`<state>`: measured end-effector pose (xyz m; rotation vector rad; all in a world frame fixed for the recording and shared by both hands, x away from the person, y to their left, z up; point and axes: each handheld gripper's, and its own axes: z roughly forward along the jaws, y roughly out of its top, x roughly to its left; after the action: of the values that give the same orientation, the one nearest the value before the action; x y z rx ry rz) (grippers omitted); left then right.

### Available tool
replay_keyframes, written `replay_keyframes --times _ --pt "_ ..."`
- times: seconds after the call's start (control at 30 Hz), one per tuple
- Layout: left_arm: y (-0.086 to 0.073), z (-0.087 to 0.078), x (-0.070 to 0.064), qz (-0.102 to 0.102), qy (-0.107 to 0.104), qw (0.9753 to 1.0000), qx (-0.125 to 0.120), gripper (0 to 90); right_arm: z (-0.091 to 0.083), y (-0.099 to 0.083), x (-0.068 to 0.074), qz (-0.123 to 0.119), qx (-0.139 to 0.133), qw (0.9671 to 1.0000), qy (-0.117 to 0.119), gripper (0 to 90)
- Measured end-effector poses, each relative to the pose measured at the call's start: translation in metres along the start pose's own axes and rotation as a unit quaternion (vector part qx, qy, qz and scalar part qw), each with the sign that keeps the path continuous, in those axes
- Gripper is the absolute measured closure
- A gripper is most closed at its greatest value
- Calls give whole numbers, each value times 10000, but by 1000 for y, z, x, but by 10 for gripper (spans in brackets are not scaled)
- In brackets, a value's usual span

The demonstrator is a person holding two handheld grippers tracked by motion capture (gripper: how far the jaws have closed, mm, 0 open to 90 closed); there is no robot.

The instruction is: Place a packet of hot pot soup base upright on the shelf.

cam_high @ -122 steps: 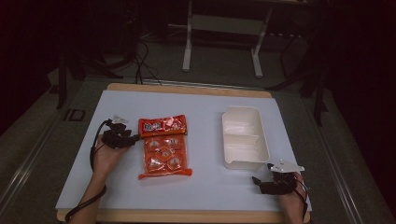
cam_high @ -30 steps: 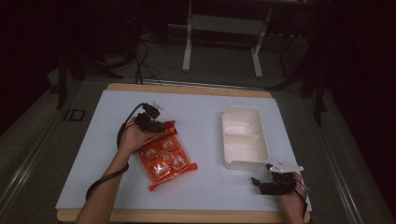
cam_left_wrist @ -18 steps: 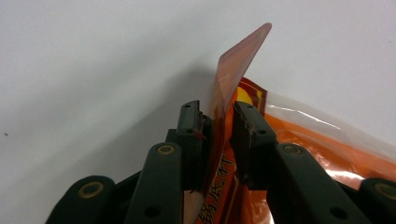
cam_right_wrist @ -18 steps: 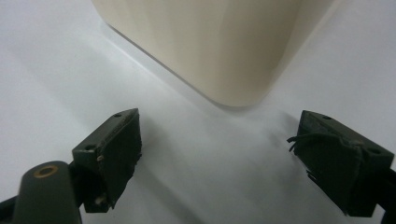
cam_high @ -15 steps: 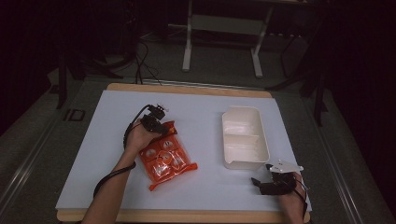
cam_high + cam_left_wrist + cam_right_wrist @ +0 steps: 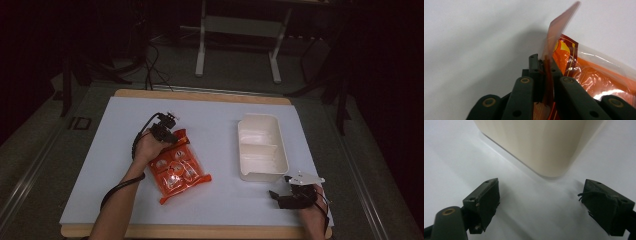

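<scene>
The left gripper (image 6: pixel 167 131) pinches the top edge of the orange plastic snack packet (image 6: pixel 179 167) on the white table (image 6: pixel 215 120), while the right gripper (image 6: pixel 541 205), jaws spread, rests near the cream two-compartment plastic tray (image 6: pixel 261 147).

Both grippers are black, built of jointed links. The left gripper (image 6: pixel 545 65) has rounded link arms pinned with brass-coloured rivets and small dark screws, narrowing to two slim jaws. A black cable (image 6: pixel 118 189) loops from it along the bare forearm. The right gripper (image 6: pixel 541 206) has blocky square pads, one with a frayed thread, and carries a grey three-cornered plate (image 6: pixel 303 178) on top.
</scene>
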<state>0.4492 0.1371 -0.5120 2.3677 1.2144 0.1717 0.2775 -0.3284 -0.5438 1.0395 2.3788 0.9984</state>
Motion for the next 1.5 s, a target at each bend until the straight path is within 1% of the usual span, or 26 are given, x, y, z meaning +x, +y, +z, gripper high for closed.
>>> replay_keyframes --times 0.1,0.27,0.47,0.57,0.63,0.67,0.7,0.73,0.77,0.83,0.93,1.07,1.1,1.23,1.27,1.3,1.33,1.4,1.47,1.5 --pt "0 -1 -1 30 25 10000 -3 898 0 0 0 3 2 10000 8 145" --pt "-1 -8 3 -77 -141 9998 -124 900 0 0 0 2 1 10000 8 145" --pt "1 -16 3 -136 -256 9994 -192 900 0 0 0 2 2 10000 10 145" --pt "3 -25 2 -114 -304 9992 -232 900 0 0 0 -3 0 10000 10 145" --pt "6 -32 0 -132 -351 9988 -308 900 0 0 0 3 2 10000 11 145" --pt "6 -32 0 -132 -351 9988 -308 900 0 0 0 3 2 10000 11 145" --pt "8 -38 -1 -125 -387 9986 -347 900 0 0 0 3 3 10000 12 145" --pt "9 -41 -1 -131 -404 9983 -388 900 0 0 0 -4 1 10000 11 145" --pt "10 -45 -2 -140 -444 9979 -449 900 0 0 0 1 4 10000 11 145" --pt "13 -54 -4 -88 -495 9972 -548 900 0 0 0 -1 0 10000 13 145" --pt "17 -70 -8 -78 -612 9950 -788 900 0 0 0 -5 3 10000 13 145" --pt "23 -87 -14 34 -721 9926 -978 900 0 0 0 -11 0 10000 12 145" --pt "24 -91 -15 91 -739 9922 -997 900 0 0 0 -14 -1 10000 11 145" --pt "30 -107 -25 207 -765 9904 -1135 900 0 0 0 -5 -5 10000 14 145" --pt "30 -107 -25 207 -765 9904 -1135 900 0 0 0 -5 -5 10000 14 145" --pt "32 -115 -29 252 -764 9896 -1194 900 0 0 0 -5 -13 10000 16 145" --pt "33 -119 -31 274 -751 9894 -1213 900 0 0 0 -10 -21 10000 16 145" --pt "35 -126 -34 310 -763 9888 -1241 900 0 0 1 -16 -26 10000 31 145" --pt "36 -131 -37 313 -810 9877 -1299 900 0 0 1 -22 -30 10000 38 145" --pt "36 -131 -37 313 -810 9877 -1299 900 0 0 1 -22 -30 10000 38 145"
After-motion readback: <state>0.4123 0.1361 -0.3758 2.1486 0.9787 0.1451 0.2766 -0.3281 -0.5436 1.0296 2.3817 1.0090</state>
